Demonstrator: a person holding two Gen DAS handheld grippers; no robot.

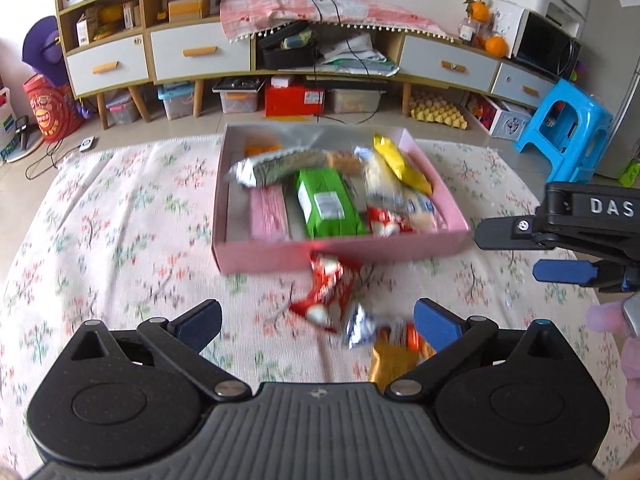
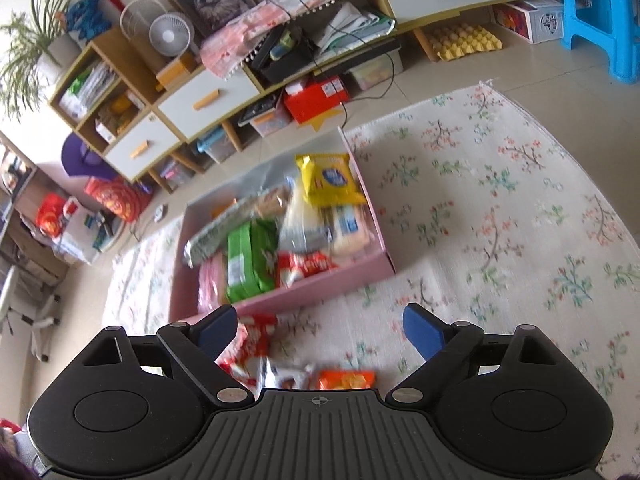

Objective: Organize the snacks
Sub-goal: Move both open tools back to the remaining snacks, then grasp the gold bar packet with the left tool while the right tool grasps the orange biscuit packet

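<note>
A pink box [image 1: 340, 251] [image 2: 340, 282] sits on the floral cloth and holds several snacks: a green pack [image 1: 328, 204] [image 2: 250, 258], a yellow bag [image 1: 400, 164] [image 2: 330, 180], a silver pack [image 1: 276, 166] and a red-white pack [image 1: 386, 222]. In front of the box lie a red-white snack [image 1: 328, 294] [image 2: 252, 340], a silver packet [image 1: 360, 326] and an orange pack [image 1: 394, 356] [image 2: 346, 379]. My left gripper [image 1: 316, 320] is open and empty above these loose snacks. My right gripper [image 2: 318, 328] is open and empty; it shows at the right of the left wrist view [image 1: 508, 252].
A floral cloth [image 1: 120, 232] [image 2: 500, 220] covers the surface. Behind it stand low cabinets with drawers [image 1: 200, 54], storage boxes on the floor, a red box [image 1: 294, 100] and a blue stool [image 1: 564, 132].
</note>
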